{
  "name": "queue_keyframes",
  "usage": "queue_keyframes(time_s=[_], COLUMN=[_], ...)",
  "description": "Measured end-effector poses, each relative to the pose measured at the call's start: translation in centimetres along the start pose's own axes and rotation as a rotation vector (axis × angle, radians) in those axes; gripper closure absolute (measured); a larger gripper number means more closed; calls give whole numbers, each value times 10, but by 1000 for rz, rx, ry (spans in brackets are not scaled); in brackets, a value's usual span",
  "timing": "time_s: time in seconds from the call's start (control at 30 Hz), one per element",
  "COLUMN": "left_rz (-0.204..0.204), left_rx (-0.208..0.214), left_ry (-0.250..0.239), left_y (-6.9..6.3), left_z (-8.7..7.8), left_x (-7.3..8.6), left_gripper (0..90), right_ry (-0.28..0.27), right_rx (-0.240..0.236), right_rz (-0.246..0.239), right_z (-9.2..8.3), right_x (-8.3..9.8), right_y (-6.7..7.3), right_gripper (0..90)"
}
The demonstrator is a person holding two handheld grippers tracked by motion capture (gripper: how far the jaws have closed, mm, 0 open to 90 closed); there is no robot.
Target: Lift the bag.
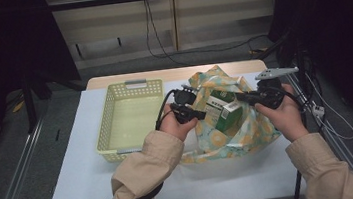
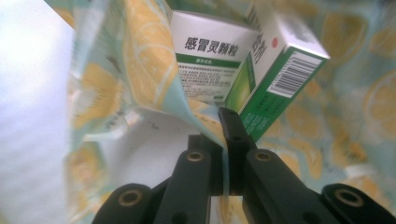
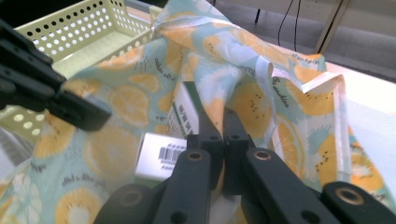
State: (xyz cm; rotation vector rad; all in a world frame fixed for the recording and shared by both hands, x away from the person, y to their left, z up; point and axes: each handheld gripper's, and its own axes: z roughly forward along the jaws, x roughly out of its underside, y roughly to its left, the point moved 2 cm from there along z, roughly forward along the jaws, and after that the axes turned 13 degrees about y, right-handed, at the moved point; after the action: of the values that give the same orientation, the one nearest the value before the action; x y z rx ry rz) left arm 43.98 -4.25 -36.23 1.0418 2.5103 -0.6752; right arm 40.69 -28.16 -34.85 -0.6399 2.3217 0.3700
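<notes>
High cam: fixed above near edge, looks fwd/down over whole table (image 1: 74, 191). Left gripper cam: very close, faces right into lemon-print bag (image 2: 140, 60) at boxes (image 2: 210, 51). Right gripper cam: close, faces left/far over bag twd basket (image 3: 84, 23). All share bag.

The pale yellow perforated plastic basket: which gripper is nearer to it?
Left. The left gripper sits just off the basket's right wall, shut on the edge of the lemon-print cloth bag. The right gripper is on the bag's far side, shut on its cloth.
</notes>
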Motion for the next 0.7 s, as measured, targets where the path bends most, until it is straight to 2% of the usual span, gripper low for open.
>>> queue_keyframes(time_s=[0.1,0.37,0.43,0.47,0.63,0.7], left_rz=[1,32,32,34,38,37], left_rx=[-3,-45,-40,-55,-67,-56], left_ry=[-16,-53,-67,-69,-83,-86], left_y=[0,-5,-4,-3,-2,-1], left_z=[-16,-54,-63,-67,-78,-80], left_x=[-9,-39,-46,-49,-63,-66], left_gripper=[900,900,900,900,900,900], right_ry=[-9,-39,-46,-48,-64,-68], right_rx=[4,24,28,30,40,41], right_rz=[-5,-26,-32,-36,-51,-55], right_z=[-4,-20,-23,-24,-30,-31], right_x=[-6,-33,-40,-43,-58,-62], right_y=[2,3,4,4,5,4], right_gripper=[900,900,900,900,900,900])
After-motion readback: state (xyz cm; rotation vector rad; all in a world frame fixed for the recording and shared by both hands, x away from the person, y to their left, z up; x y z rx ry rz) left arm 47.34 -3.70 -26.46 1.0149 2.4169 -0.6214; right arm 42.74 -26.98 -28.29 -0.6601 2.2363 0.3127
